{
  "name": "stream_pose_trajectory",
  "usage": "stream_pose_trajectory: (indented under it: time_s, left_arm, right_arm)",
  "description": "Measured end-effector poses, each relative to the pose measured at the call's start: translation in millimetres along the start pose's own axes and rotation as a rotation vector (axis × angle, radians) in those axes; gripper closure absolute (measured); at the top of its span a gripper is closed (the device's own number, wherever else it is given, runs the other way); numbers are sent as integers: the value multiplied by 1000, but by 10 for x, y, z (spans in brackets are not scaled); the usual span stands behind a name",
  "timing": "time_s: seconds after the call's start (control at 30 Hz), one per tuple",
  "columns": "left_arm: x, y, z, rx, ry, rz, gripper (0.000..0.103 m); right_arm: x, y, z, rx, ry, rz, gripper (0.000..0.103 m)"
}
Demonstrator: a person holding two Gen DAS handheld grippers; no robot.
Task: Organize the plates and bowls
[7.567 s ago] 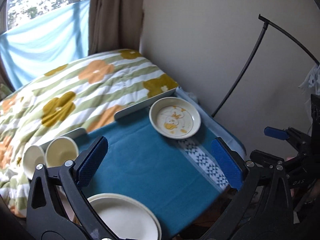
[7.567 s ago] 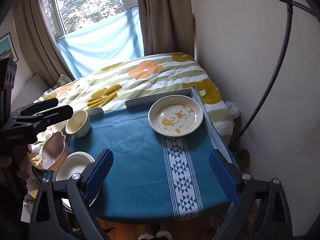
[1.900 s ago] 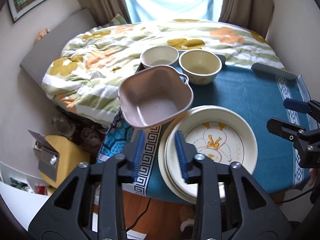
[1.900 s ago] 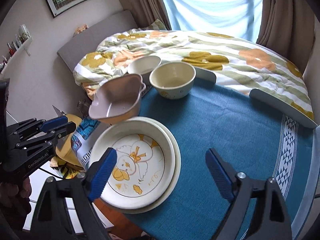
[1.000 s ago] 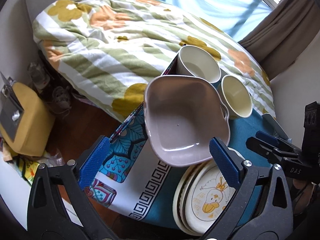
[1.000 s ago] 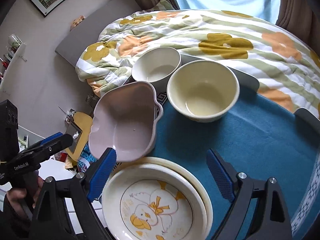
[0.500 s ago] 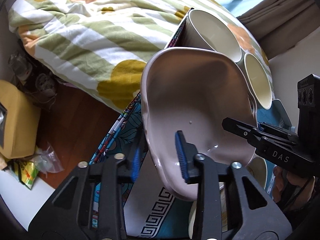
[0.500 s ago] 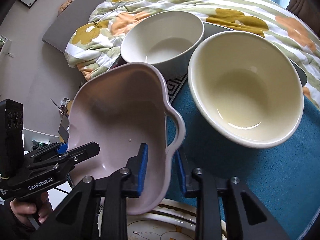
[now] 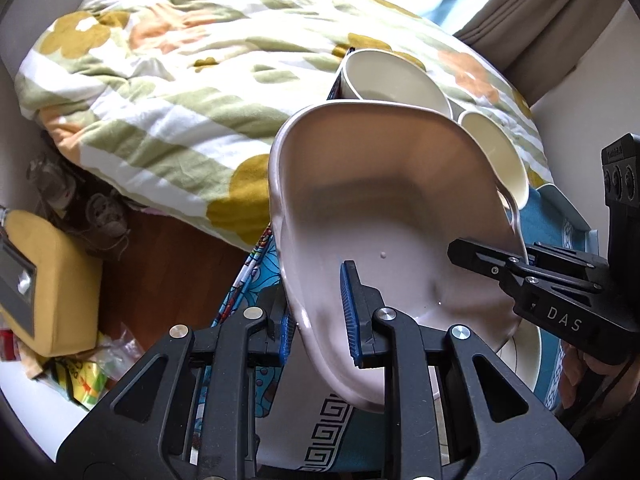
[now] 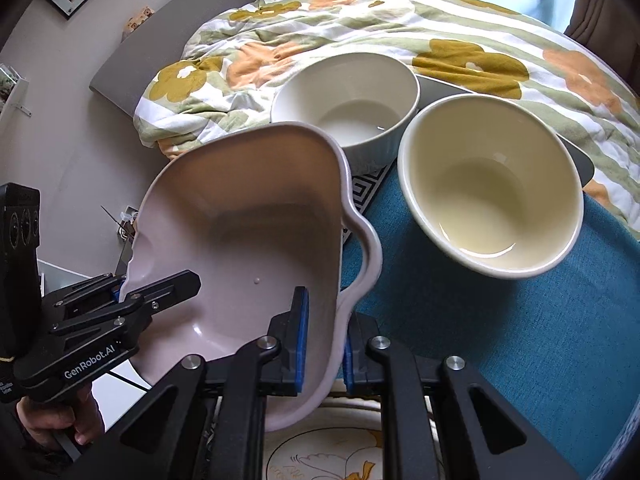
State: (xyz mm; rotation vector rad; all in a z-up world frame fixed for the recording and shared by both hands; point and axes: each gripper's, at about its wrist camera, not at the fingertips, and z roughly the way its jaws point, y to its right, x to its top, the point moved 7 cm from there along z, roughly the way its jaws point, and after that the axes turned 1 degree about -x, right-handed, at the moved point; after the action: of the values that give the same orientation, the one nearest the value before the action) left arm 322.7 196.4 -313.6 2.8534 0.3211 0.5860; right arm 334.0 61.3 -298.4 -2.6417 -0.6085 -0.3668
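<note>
Left wrist view: left gripper (image 9: 320, 312) clamped on the near wall of the pink handled dish (image 9: 384, 216), one blue pad inside, the other outside; jaws just closed onto it. Dish tilted above the desk (image 9: 536, 216) edge. Right gripper (image 9: 486, 258) seen from the side, gripping the dish's opposite rim. Behind the dish, white bowl (image 9: 384, 76) and cream bowl (image 9: 496, 148), partly hidden. Only here: wooden floor (image 9: 168, 264), yellow box (image 9: 48, 280).

Right wrist view: right gripper (image 10: 322, 344) pinched on the dish's (image 10: 248, 232) wall beside its handle, jaws likewise just closed. Left gripper (image 10: 124, 292) seen biting the far rim, a hand (image 10: 60, 420) below it. Only here: both bowls in full, white (image 10: 348, 100) just beside cream (image 10: 492, 184), on the teal cloth (image 10: 500, 320); duck plate (image 10: 340, 460) under the dish; floral duvet (image 10: 400, 28) behind.
</note>
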Motion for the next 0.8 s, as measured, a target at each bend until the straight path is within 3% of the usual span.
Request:
stream_pose_trajectory:
  time_s: [0.33, 0.57, 0.8]
  left_arm:
    - [-110, 663, -611, 2, 87, 99, 84]
    - [-502, 1550, -870, -41, 122, 195, 84]
    - [-1043, 2490, -829, -137, 92, 291, 84]
  right_arm:
    - [-246, 82, -846, 8, 136, -3, 90]
    - [-791, 459, -1533, -34, 229, 48, 90]
    - [-1476, 1041, -2080, -119, 272, 153, 90]
